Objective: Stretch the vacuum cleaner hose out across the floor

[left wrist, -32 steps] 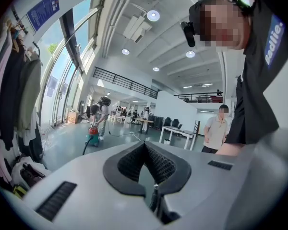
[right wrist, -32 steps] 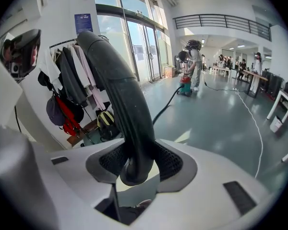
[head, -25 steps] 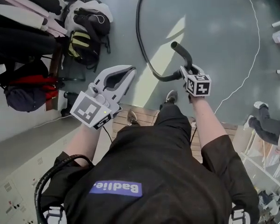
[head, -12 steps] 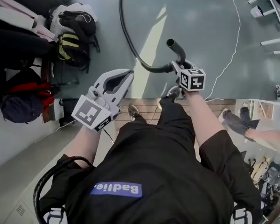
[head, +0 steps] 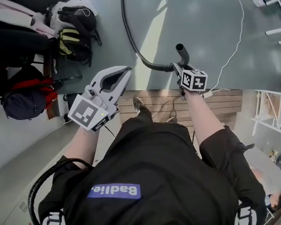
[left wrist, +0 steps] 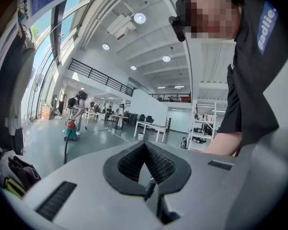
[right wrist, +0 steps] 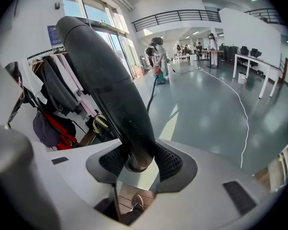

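The black vacuum hose (head: 127,29) runs down the grey floor from the top of the head view and bends right into my right gripper (head: 177,66). That gripper is shut on the hose's stiff black end tube (right wrist: 110,90), which sticks up past the pads (right wrist: 172,161); the tube's open tip (head: 181,48) points away from me. In the right gripper view the hose (right wrist: 150,96) trails off to the vacuum cleaner (right wrist: 158,75), far across the hall beside a person. My left gripper (head: 125,71) hangs at the left, shut with nothing in it (left wrist: 144,145). The vacuum cleaner (left wrist: 70,132) also shows in the left gripper view.
Backpacks and bags (head: 75,36) and hanging coats (head: 18,36) crowd the left wall. A thin white cable (head: 235,36) snakes over the floor on the right. A wooden platform (head: 225,104) lies under my feet. White table legs (head: 277,13) and a shelf (head: 271,118) stand at the right.
The view has swung: the wooden platform now spreads wider under my feet and the seated person at the right is gone. My right gripper still holds the hose tube; the left stays shut.
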`<state>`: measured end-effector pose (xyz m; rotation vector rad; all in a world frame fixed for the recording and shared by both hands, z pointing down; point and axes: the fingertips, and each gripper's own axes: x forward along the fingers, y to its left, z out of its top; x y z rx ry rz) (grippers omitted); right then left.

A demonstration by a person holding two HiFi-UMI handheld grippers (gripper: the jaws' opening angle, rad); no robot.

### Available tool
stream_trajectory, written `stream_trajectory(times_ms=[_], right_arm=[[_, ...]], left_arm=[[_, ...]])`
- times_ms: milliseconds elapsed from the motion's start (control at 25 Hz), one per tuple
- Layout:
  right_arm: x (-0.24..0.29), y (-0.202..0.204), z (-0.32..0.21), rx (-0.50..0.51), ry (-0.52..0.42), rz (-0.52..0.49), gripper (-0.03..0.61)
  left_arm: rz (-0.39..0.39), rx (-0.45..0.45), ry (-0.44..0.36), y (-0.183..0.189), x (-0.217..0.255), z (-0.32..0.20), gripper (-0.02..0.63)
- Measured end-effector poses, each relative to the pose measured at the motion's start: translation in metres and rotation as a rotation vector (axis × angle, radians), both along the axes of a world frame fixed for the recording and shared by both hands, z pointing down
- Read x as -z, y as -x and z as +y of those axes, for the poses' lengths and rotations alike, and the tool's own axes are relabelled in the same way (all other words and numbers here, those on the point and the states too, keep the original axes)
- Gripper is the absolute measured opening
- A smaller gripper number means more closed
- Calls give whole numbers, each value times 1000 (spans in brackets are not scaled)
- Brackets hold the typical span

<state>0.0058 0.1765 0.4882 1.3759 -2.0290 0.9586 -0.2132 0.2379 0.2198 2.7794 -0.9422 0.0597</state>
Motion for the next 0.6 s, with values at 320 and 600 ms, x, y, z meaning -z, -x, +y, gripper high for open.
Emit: stream_trajectory(times_ms=[320,600], right_arm=[[-46,-35,28,18,-18,-37,173],[-124,-78,67,16,-38,-95,173]], left_arm=[[-52,-16,-4,-48,-38,33,-5],[-24,-7,11,-124,-120,83,-5]])
